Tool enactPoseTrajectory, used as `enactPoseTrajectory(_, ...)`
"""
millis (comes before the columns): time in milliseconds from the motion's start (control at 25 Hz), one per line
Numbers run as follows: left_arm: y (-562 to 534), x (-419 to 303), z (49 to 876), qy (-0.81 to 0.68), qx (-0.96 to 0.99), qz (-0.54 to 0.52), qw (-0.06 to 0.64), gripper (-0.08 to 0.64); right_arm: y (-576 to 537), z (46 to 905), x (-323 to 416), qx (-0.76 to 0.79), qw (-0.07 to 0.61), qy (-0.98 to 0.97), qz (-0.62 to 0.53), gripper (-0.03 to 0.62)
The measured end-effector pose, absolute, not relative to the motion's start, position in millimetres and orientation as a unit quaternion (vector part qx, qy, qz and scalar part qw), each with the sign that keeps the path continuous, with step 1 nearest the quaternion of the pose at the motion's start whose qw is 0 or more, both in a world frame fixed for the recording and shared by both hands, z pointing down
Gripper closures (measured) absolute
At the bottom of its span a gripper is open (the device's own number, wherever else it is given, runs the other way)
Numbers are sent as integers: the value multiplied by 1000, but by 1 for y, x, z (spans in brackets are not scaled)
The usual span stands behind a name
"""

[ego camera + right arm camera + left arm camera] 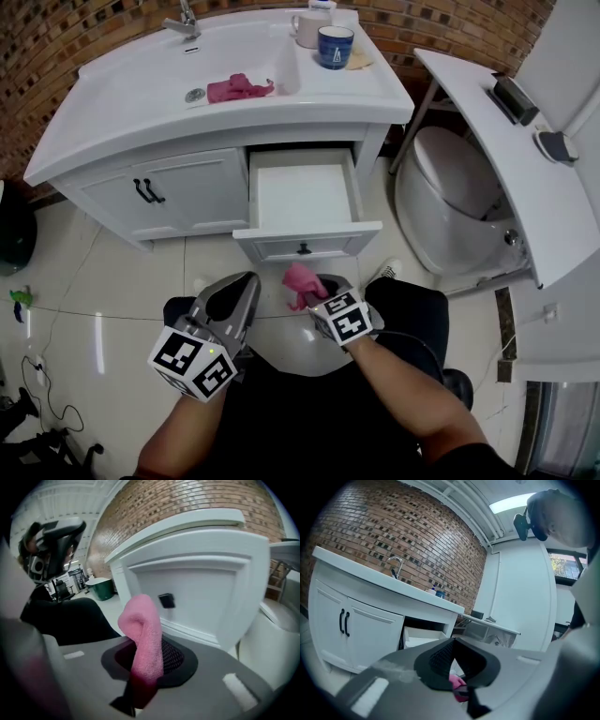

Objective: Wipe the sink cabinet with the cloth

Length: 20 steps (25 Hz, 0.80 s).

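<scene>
The white sink cabinet point(187, 192) stands ahead with its middle drawer point(305, 197) pulled open and empty. My right gripper point(314, 292) is low in front of the drawer, shut on a pink cloth point(300, 281) that sticks up from the jaws point(143, 639). The drawer front with its black knob point(166, 600) is just beyond it. A second pink cloth point(239, 88) lies crumpled in the basin. My left gripper point(236, 292) sits beside the right one, shut and holding nothing; the held cloth point(457, 684) shows past its jaws.
A blue mug point(335, 47) and a beige mug point(307, 28) stand on the counter's right, a tap point(185, 21) at the back. A toilet point(450, 206) and a white shelf point(506, 159) stand to the right. Cables point(42, 394) lie on the tiled floor at left.
</scene>
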<state>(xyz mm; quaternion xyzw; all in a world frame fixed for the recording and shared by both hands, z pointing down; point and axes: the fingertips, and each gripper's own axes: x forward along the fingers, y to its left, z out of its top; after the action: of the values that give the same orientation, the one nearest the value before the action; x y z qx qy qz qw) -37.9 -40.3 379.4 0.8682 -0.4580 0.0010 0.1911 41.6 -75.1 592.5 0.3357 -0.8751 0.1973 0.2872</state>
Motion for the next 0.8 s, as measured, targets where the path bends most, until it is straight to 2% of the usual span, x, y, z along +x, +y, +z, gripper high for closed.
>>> enactPoseTrajectory(160,-38,-51,379,-468,863,4,190,554,-67,593,-26,270,292,-901,177,511)
enactPoseTrajectory(320,-34,-63,382,-477,858,19,187,554,-80,599,-59,259,271,-904,206,511)
enactPoseTrajectory(560,-29,-70,392,-479,855,36,196,554,-95,622,-65,273,275,-893,228,511)
enactPoseTrajectory(800,-33,-65,396,-471,859,41,196,554,-107,635,-39,307,271,-877,253,511)
